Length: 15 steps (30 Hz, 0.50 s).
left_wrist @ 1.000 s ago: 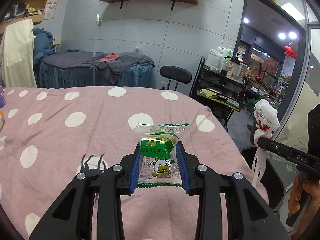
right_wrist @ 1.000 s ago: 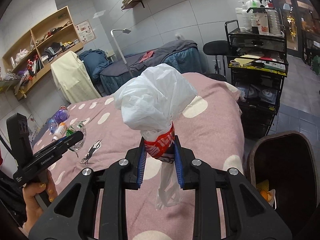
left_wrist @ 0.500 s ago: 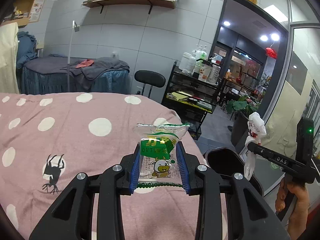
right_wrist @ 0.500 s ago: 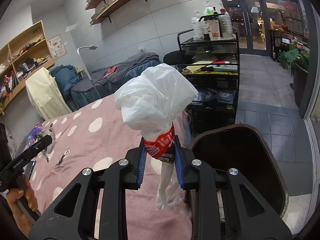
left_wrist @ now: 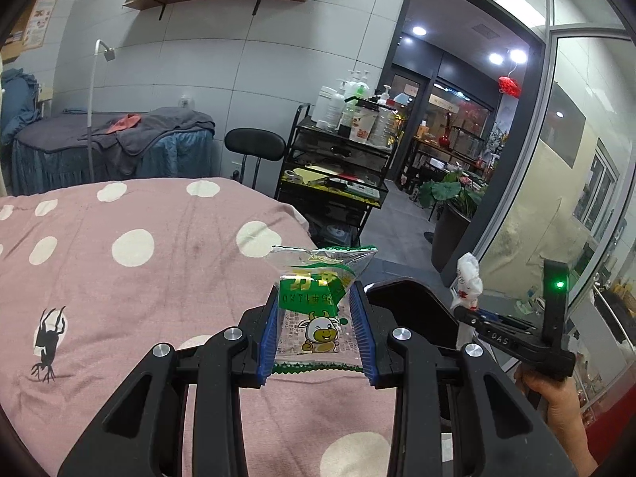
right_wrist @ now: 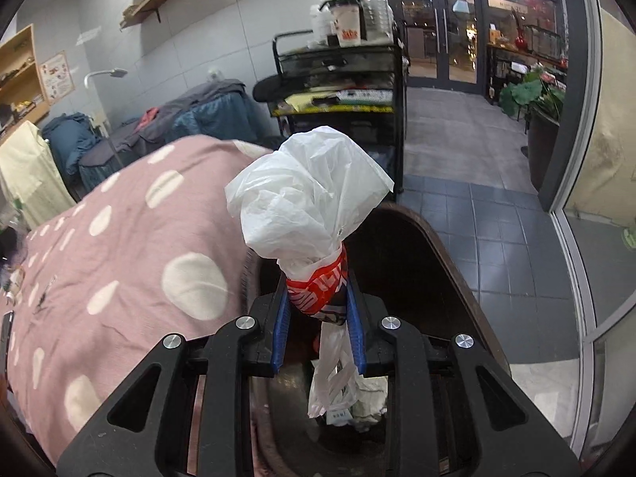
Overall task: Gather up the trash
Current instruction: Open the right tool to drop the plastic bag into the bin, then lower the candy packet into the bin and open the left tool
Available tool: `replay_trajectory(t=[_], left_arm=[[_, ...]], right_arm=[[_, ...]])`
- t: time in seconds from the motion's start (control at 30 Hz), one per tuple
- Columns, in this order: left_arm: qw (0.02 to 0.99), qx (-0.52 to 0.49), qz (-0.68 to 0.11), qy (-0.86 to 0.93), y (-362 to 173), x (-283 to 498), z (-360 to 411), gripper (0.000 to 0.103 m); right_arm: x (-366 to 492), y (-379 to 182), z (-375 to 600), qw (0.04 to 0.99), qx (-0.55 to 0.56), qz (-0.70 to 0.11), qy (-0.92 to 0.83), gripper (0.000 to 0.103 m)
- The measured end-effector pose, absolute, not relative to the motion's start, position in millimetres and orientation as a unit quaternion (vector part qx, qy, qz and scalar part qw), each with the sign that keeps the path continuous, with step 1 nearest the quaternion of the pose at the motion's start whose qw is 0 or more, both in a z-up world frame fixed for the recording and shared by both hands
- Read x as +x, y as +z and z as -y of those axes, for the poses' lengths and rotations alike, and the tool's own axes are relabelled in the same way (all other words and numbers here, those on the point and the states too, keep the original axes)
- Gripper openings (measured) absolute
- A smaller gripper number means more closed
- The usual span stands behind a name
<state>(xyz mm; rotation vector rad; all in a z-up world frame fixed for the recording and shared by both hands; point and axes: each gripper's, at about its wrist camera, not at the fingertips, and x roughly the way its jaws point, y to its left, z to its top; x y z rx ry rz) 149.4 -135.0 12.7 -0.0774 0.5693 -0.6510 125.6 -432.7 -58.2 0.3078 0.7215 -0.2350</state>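
My left gripper [left_wrist: 317, 332] is shut on a clear green-printed snack wrapper [left_wrist: 316, 302] with a cartoon cow, held above the pink spotted bed cover [left_wrist: 139, 278] near its right edge. My right gripper [right_wrist: 318, 330] is shut on a crumpled white plastic bag [right_wrist: 306, 206] with a red printed band, held over the open dark brown trash bin [right_wrist: 437, 262]. The bin holds some white trash [right_wrist: 365, 401]. In the left wrist view the right gripper [left_wrist: 467, 310] with the bag [left_wrist: 469, 278] shows at the right, over the bin [left_wrist: 413, 298].
A black trolley [right_wrist: 342, 95] loaded with bottles stands behind the bin. A black stool [left_wrist: 254, 147] and a grey-covered massage bed [left_wrist: 111, 147] are by the far wall. A potted plant [left_wrist: 449, 198] and a glass partition [left_wrist: 556, 198] are on the right.
Both grippers have swung right, away from the bed's middle. The right gripper now holds the bag over the bin opening, and the bin sits closer to the left gripper.
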Motion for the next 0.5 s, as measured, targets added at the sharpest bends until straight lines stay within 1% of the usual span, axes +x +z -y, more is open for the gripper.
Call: replay_trajectory(t=[0.13, 0.2, 0.23, 0.27, 0.3, 0.33, 0.37, 0.43, 0.47, 0.5], left_arm=[[0.903, -0.029, -0.278, -0.325, 11.4, 146.6, 147.5, 0.033], [0.901, -0.027, -0.281, -0.329, 10.3, 146.0, 153.3, 0.033], [0.900, -0.026, -0.282, -0.331, 9.9, 145.5, 155.2, 0.033], [0.899, -0.026, -0.284, -0.333, 9.2, 145.4, 158.0, 0.033], [0.897, -0.025, -0.285, -0.335, 8.6, 145.1, 160.3, 0.033], [0.897, -0.025, -0.287, -0.337, 8.2, 145.3, 161.8, 0.033], [0.895, -0.023, -0.288, -0.339, 7.5, 144.8, 163.8, 0.033], [0.893, -0.022, -0.290, -0.343, 6.3, 144.2, 168.1, 0.033], [0.891, -0.023, -0.292, -0.347, 5.1, 143.8, 170.4, 0.033], [0.889, -0.024, -0.295, -0.350, 4.6, 144.1, 172.9, 0.033]], right_arm=[[130.2, -84.6, 439.8, 0.905, 0.160, -0.374, -0.122, 0.026], [132.0, -95.2, 441.5, 0.900, 0.164, -0.383, -0.128, 0.030], [132.7, -100.9, 443.6, 0.896, 0.168, -0.390, -0.129, 0.037], [132.8, -105.7, 445.4, 0.893, 0.171, -0.394, -0.132, 0.049], [132.0, -108.5, 445.7, 0.891, 0.176, -0.395, -0.136, 0.055], [129.3, -110.4, 446.8, 0.891, 0.182, -0.392, -0.139, 0.064], [126.4, -111.1, 447.7, 0.891, 0.187, -0.389, -0.140, 0.067], [124.0, -112.0, 446.3, 0.891, 0.184, -0.389, -0.143, 0.070], [121.5, -111.9, 446.0, 0.891, 0.185, -0.388, -0.144, 0.074], [118.3, -111.0, 445.8, 0.892, 0.189, -0.385, -0.145, 0.076]])
